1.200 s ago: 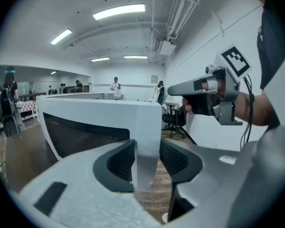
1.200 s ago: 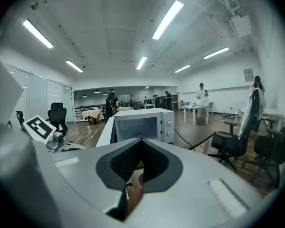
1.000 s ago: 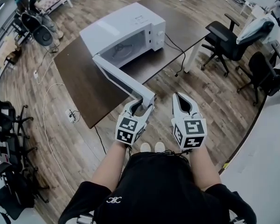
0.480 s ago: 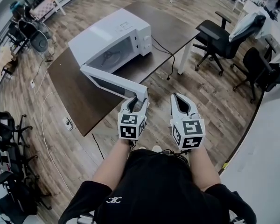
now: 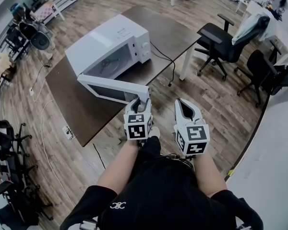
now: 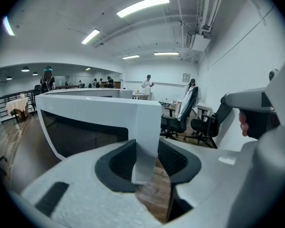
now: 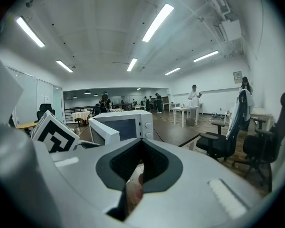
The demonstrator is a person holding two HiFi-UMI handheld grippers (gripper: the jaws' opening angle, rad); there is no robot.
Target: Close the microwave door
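Microwave door (image 5: 113, 86) still ajar, microwave (image 5: 105, 44) on table (image 5: 81, 114). Door long axis runs from hinge, 10 o'clock of my left gripper (image 5: 142, 101), to free edge at fingers. Left jaws just been closing, now pinching that edge. Right gripper (image 5: 182, 102) at 3 o'clock of left, jaws together, empty. Cavity at 11 o'clock, so I judge push goes there. Versus second ago: door swung partway shut, gap narrower.

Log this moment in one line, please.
left gripper: jaws just closed on edge of open microwave door | right gripper: shut, empty
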